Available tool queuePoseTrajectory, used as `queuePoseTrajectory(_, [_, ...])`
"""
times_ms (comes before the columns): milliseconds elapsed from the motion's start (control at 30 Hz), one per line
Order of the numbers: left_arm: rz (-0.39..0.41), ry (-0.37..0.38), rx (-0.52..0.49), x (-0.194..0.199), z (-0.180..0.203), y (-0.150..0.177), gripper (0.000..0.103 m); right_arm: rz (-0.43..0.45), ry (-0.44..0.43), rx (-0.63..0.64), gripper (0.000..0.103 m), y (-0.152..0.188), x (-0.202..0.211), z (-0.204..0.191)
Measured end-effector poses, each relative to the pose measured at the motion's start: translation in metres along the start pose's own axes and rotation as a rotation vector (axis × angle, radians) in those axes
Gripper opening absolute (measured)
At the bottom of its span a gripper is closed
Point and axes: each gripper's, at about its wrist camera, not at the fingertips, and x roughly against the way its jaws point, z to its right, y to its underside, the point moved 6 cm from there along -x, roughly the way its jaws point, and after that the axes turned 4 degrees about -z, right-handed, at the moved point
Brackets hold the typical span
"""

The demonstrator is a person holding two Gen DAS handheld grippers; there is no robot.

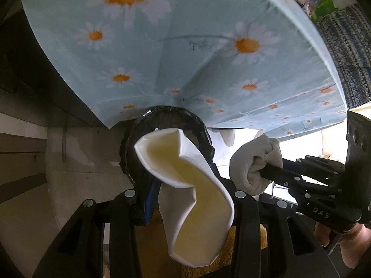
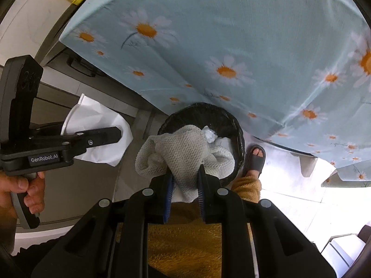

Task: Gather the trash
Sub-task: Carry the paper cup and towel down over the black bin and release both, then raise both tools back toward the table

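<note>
My left gripper (image 1: 185, 199) is shut on a crushed white paper cup (image 1: 185, 185), which hangs over a black-lined trash bin (image 1: 167, 118) on the floor. In the right wrist view the same cup (image 2: 97, 125) shows in the left gripper (image 2: 116, 136) beside the bin (image 2: 201, 115). My right gripper (image 2: 184, 185) is shut on a crumpled grey-white cloth wad (image 2: 176, 153), held over the bin's mouth, where white crumpled trash (image 2: 211, 135) lies. From the left wrist view the wad (image 1: 255, 162) sits at the right gripper's tip (image 1: 266, 173).
A table draped in a light blue daisy cloth (image 1: 185, 46) overhangs the bin (image 2: 231, 46). A foot in a grey slipper (image 2: 255, 159) and an orange fleece leg (image 2: 185, 243) stand beside the bin. Grey cabinets (image 1: 23, 150) lie to the left. A hand (image 2: 20, 185) holds the left gripper.
</note>
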Motion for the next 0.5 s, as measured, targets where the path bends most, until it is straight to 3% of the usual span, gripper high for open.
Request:
queuePoseTrajectory(167, [-0.031,-0.038,0.017,-0.008,-0.004,-0.006,0.043,-0.004,-0.009,-0.024,0.029,-0.001,-0.003,0.003])
queuePoseTrajectory(267, [-0.032,-0.025,0.023,-0.007,-0.003,-0.008,0.063,-0.005,-0.020,-0.050,0.035,-0.003,-0.003,0.006])
queuePoseTrajectory(500, [-0.030,-0.033,0.025,-0.002,-0.006,-0.010,0.065,-0.001,-0.018,-0.069,0.035,-0.006,0.004,0.011])
